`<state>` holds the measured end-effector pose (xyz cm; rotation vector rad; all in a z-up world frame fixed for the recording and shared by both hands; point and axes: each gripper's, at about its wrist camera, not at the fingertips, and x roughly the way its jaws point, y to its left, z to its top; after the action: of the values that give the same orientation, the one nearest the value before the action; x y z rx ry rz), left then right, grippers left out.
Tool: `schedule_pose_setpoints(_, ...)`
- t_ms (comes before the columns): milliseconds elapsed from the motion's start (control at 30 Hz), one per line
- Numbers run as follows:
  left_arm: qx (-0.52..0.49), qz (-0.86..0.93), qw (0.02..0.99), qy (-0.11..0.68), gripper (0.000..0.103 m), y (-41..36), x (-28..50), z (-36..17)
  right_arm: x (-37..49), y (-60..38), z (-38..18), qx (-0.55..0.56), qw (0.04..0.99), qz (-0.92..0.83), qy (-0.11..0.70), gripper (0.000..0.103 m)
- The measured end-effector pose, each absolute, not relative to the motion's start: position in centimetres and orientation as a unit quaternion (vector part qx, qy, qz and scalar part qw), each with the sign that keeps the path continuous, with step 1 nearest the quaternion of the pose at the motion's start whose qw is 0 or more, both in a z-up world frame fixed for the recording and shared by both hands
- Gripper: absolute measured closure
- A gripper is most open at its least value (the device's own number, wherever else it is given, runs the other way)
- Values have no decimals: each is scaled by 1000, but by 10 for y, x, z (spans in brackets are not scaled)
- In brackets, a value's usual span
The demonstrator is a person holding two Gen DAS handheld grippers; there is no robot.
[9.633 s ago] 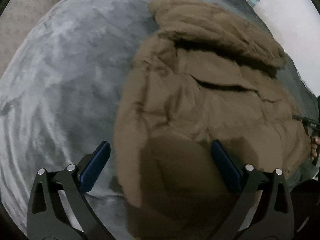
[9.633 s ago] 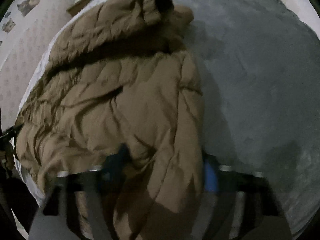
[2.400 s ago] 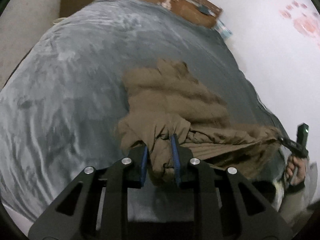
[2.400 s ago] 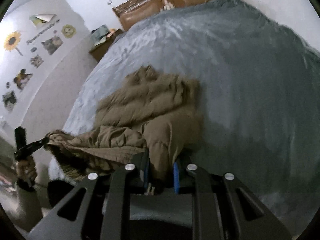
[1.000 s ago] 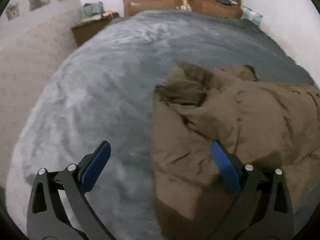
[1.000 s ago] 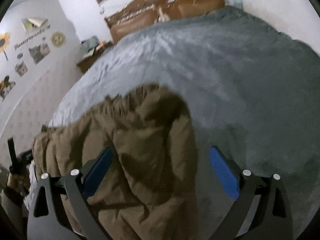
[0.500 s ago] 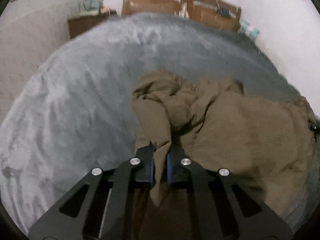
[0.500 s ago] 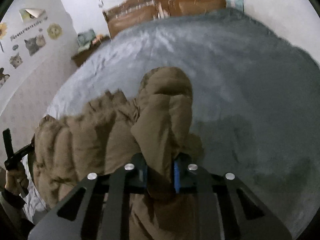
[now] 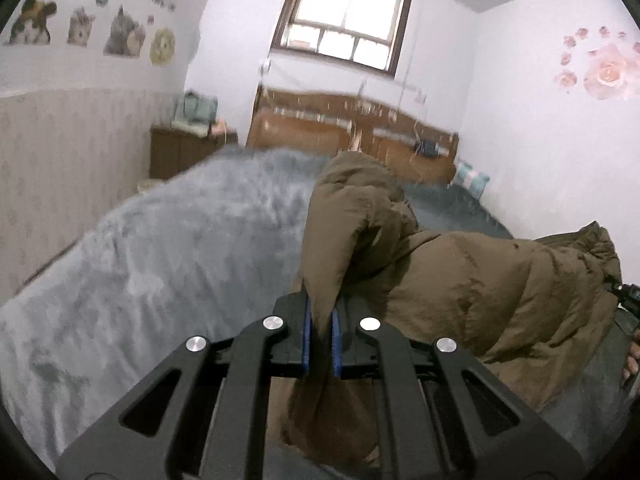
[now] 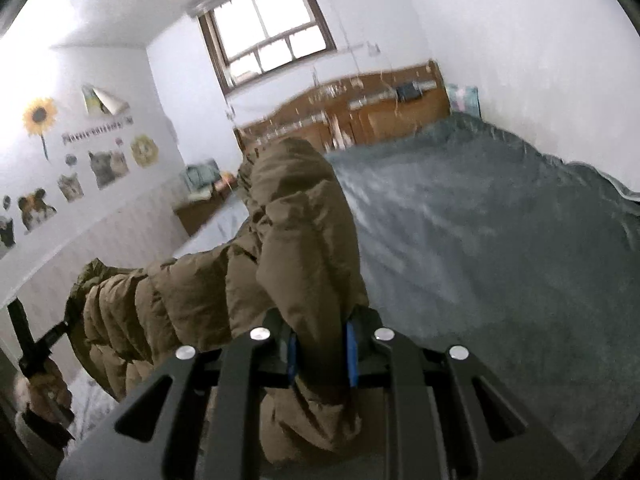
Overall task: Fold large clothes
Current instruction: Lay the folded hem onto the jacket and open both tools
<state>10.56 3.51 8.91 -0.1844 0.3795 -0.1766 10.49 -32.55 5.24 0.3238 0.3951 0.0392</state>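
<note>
A large brown puffer jacket (image 9: pixel 472 284) hangs lifted above a bed with a grey plush blanket (image 9: pixel 168 256). My left gripper (image 9: pixel 319 332) is shut on a fold at the jacket's left edge. My right gripper (image 10: pixel 319 350) is shut on a thick fold at the jacket's (image 10: pixel 296 240) right edge. The jacket stretches between both grippers and bulges up in front of each camera. Its lower part droops out of sight below the fingers.
A wooden headboard (image 9: pixel 352 136) and a window (image 9: pixel 340 28) stand at the far end. A brown nightstand (image 9: pixel 180 152) with folded items sits at the bed's left. White walls with stickers flank the bed (image 10: pixel 500 232). A small pillow (image 9: pixel 472 180) lies at the far right.
Both grippers, shut on the jacket since half a second ago, have lifted it well above the blanket. The views now tilt up to the headboard and window.
</note>
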Motion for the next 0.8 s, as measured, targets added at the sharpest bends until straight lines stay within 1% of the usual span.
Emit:
schedule_pose_setpoints(133,-117,-95,974,168,97,38,84,96,84,-322,67,157,972,34,173,85)
schedule_pose_setpoints(333,-132,-96,975,150,97,42,56,102,76,-316,70,159,971,45,175,85)
schedule_pose_setpoints(467,-121,-95,979,135,97,37,52,104,63,-319,74,175,970,57,161,85)
schedule_pose_setpoints(533,-132,-98,977,136,97,58,35,103,63,-320,74,173,971,56,158,85)
schedule_pose_setpoints(633,-130,-92,976,148,97,69,42,102,82,-320,66,169,970,42,172,85)
schedule_pose_setpoints(733,-84,-64,982,157,96,53,73,95,109,-315,60,150,971,24,186,85)
schedule_pose_setpoints(800,-57,-43,983,170,96,43,99,84,135,-318,54,161,967,25,197,85)
